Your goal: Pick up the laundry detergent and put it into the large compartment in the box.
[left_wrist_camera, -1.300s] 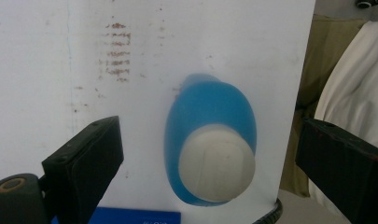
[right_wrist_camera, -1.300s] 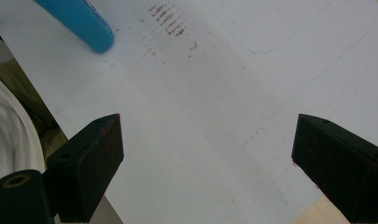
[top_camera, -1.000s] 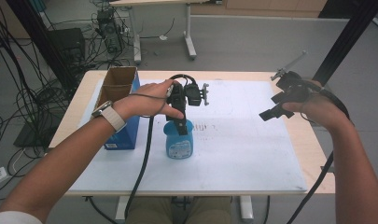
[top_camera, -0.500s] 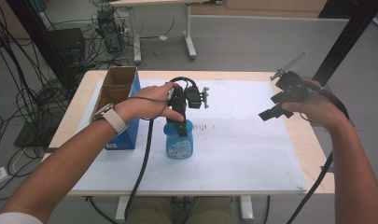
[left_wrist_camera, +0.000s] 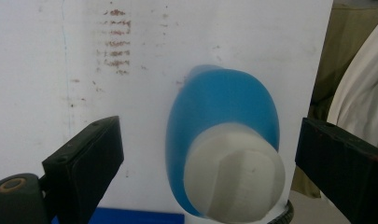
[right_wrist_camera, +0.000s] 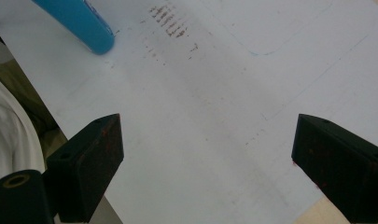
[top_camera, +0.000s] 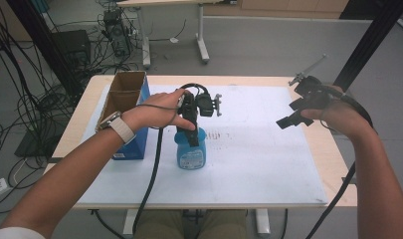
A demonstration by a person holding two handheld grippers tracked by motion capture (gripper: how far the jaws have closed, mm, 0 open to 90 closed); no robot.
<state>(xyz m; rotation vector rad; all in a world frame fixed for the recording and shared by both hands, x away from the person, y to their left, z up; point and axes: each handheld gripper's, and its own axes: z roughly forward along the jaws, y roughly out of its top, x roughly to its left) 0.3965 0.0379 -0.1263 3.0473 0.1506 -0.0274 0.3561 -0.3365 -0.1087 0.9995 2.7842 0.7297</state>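
Both tongs gaping, empty | left tongs point(left_wrist_camera: 205, 154) straddle blue bottle point(left_wrist_camera: 224, 140) | right tongs point(right_wrist_camera: 207, 158) over bare sheet point(right_wrist_camera: 214, 116)

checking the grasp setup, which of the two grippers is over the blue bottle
The left gripper: it hangs above the blue bottle, jaws open either side of its white cap. The right gripper is off over bare paper.

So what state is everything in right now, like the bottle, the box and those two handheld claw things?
Blue plastic bottle with white cap: upright on the table, cap closed, not gripped.
Open-topped cardboard box with blue sides: open on top, contents hidden.
Left gripper: jaws open, either side of the bottle's cap, not touching.
Right gripper: jaws open, holding nothing, above the white sheet.
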